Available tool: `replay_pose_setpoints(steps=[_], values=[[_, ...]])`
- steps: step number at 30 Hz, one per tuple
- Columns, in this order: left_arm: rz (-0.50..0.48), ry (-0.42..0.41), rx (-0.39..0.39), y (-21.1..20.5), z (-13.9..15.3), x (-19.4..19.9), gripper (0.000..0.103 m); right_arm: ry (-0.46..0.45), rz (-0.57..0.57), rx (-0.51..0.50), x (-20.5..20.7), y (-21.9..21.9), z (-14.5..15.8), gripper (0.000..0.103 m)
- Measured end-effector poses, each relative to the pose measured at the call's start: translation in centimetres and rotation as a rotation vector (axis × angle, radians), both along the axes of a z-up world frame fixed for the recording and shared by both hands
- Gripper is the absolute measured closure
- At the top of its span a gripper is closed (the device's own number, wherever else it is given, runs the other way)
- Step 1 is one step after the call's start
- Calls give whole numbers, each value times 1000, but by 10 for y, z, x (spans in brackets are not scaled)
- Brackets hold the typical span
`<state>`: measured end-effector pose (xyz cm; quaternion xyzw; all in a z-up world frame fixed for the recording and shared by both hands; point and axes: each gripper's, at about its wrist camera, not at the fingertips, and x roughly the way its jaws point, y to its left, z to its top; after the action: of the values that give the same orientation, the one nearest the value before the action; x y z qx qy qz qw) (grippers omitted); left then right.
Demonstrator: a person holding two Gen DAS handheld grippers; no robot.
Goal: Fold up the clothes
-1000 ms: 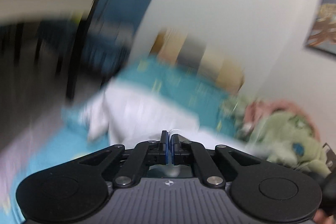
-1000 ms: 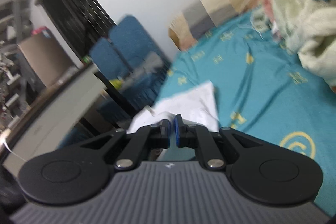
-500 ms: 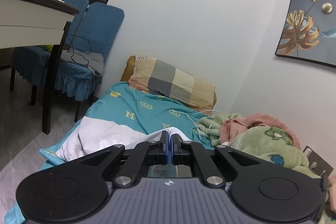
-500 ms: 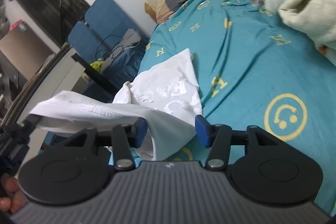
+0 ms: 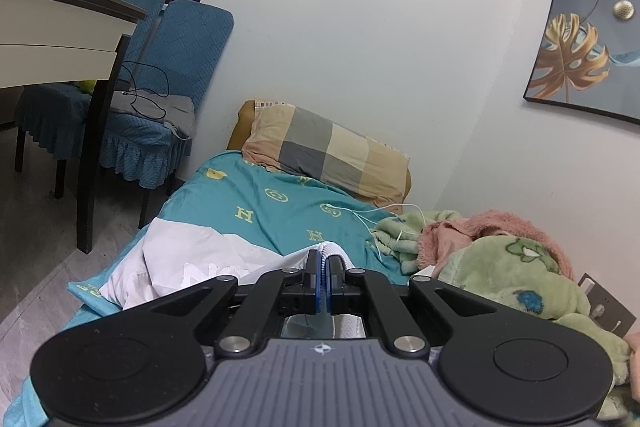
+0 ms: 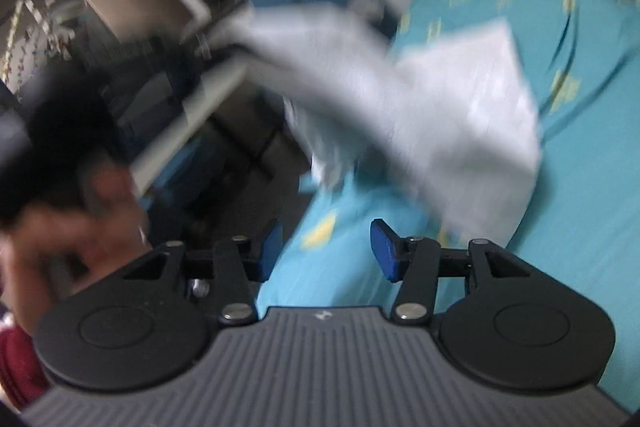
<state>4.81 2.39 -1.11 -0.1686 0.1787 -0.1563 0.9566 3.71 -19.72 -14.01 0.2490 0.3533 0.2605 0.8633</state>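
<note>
Teal sheets cover the bed (image 5: 256,203), a checked pillow (image 5: 328,155) at its head by the wall. White shirt (image 5: 188,259) lies on the near left part of the bed, one edge lifted — pinched in the left hand-held gripper (image 5: 323,273), which points level along the bed. Right hand-held gripper (image 6: 326,251) stands wide, empty, tilted down over the sheet — its view is blurred.

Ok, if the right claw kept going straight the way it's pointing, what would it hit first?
Probably the teal bedsheet near the bed's edge: the open right claw frames bare sheet, with the white garment farther ahead and rightward. The view is blurred, so depth is uncertain.
</note>
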Motion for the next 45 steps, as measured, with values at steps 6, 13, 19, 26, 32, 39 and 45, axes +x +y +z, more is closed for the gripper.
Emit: replay_pose_setpoints(steps=[6,13,19,26,32,39,45], values=[[15,34,-32,5,-5,-1,101,105,-298,-34,27,-29,-28,52],[-3,38,-30,1,-6,-4,101,133,-466,41,24,-58,-33,53],[5,43,-2,-3,-12,3,100,192,-466,33,48,-48,-40,50],[16,51,27,-6,-19,13,100,164,-449,-126,64,-34,-47,93],[34,69,22,4,-20,22,100,132,-351,-85,41,-37,-21,99],[-35,51,35,-1,-11,14,100,123,-177,-153,-9,-38,18,100],[-81,50,35,-3,-9,6,100,110,-196,-180,-32,-54,24,100]])
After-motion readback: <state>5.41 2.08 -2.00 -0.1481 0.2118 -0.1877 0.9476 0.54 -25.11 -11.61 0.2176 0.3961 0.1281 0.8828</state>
